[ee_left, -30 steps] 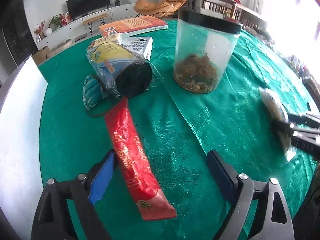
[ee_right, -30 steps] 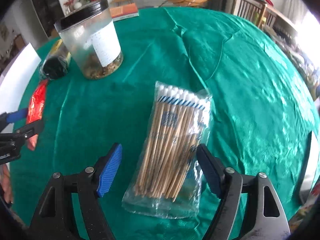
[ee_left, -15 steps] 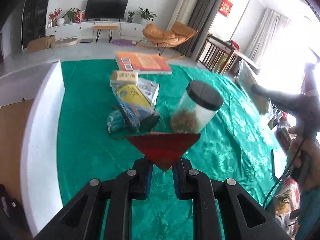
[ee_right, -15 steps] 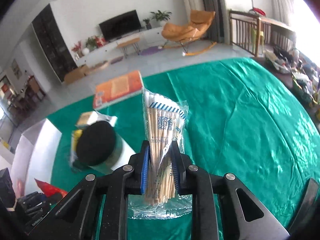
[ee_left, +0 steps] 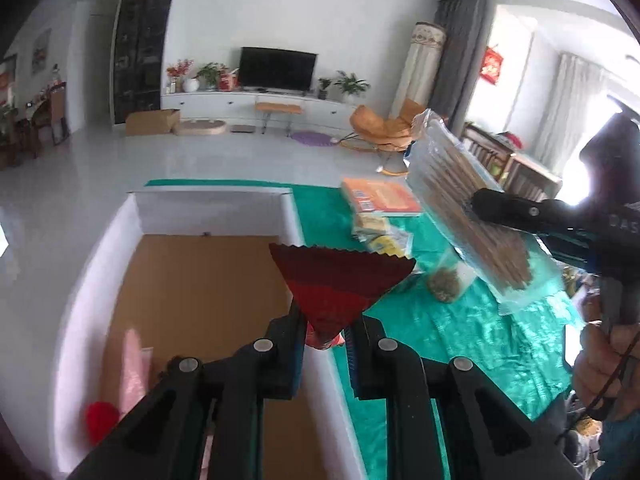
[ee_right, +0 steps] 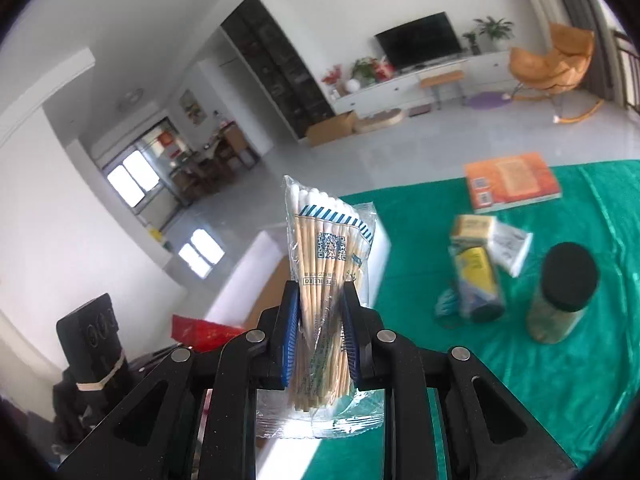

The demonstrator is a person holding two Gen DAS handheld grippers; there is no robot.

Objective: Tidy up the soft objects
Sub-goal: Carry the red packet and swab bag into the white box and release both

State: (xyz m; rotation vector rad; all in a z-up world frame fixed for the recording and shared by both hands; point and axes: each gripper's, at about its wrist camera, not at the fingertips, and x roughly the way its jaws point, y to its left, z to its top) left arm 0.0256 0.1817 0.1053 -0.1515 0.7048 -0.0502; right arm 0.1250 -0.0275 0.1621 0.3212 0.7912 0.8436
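A: Left gripper [ee_left: 326,334] clamped on the narrow end of the red packet [ee_left: 340,284], lifted clear of the green tablecloth [ee_left: 460,332] and held above the near rim of the white box [ee_left: 212,212]. Probably so held for a drop inside.

B: Right gripper [ee_right: 320,332] likewise pinched shut on the cotton swab pack [ee_right: 326,264], upright between the pads, off the cloth and pointed toward the box's corner. Both soft packs in the air, neither down yet.

A: Already inside the box, near its near-left corner: something pink [ee_left: 134,364] and a red fluffy thing [ee_left: 102,420].

B: Left on the cloth near the box-side edge: a black-lidded jar [ee_right: 560,292], a wrapped yellow-and-blue bundle [ee_right: 478,280], small cartons, an orange book [ee_right: 512,180] by the far edge. In the way: only the box wall, plus the other gripper close by over the same opening.
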